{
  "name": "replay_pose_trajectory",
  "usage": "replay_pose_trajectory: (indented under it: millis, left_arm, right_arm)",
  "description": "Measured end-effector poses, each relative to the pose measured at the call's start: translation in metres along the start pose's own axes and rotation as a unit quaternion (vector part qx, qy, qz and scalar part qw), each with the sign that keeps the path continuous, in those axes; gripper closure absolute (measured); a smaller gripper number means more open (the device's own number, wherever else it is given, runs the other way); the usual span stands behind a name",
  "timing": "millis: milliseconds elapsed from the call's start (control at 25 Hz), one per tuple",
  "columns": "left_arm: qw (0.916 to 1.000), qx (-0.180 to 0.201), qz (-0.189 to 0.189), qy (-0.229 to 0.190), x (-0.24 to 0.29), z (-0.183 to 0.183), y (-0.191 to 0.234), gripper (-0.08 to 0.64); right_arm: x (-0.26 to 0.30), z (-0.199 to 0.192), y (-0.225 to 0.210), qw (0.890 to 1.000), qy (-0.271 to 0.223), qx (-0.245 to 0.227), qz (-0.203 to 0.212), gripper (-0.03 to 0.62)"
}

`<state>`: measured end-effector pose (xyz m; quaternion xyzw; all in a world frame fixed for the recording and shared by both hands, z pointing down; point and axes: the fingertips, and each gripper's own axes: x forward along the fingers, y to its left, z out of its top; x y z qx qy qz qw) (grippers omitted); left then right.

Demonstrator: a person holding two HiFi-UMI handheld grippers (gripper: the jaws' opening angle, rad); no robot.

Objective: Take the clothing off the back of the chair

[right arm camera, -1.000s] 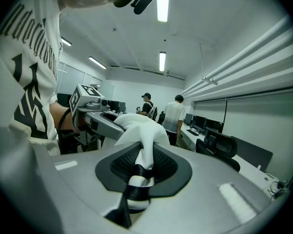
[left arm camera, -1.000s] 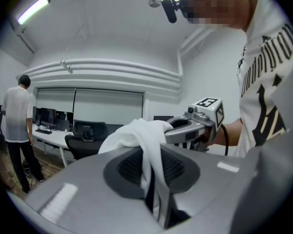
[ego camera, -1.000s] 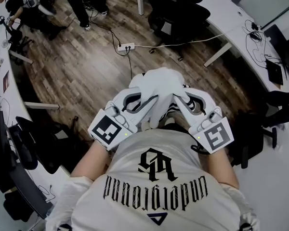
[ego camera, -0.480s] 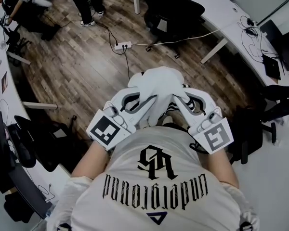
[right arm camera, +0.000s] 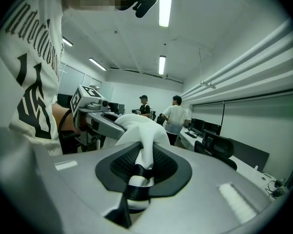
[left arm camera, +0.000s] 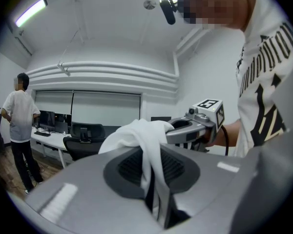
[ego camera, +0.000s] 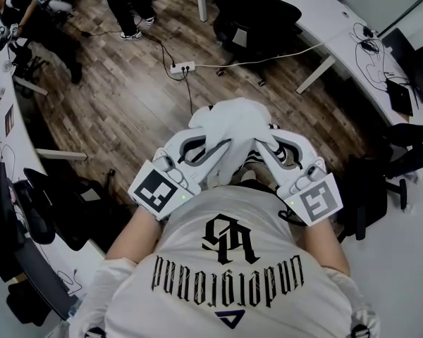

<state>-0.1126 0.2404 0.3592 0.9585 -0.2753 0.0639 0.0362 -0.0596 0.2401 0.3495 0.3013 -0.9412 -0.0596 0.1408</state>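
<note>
While both hand-held grippers [ego camera: 224,146] [ego camera: 256,144] clamp it, white clothing [ego camera: 233,118] seemingly hangs free.

power strip [ego camera: 182,67] on wooden floor [ego camera: 123,111]

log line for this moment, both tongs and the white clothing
left tongs: shut on white clothing | right tongs: shut on same clothing | clothing: bunched up, held between both tongs

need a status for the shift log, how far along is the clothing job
Done: the white garment is lifted, bunched in mid-air, touching no chair in view. In hand: left tongs and right tongs both clamp it. Left: only setting it down, probably.
</note>
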Motion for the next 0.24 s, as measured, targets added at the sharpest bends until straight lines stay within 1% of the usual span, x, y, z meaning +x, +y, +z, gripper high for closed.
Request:
replay_pose_trajectory:
  millis: [240]
  left_arm:
    - [0.9999,-0.011,0.002,-0.003,-0.0080,-0.0015,0.0005,0.460]
  right_arm:
    - [0.0026,0.0007,0.0059,1.000,0.006,0.002,0.001,0.538]
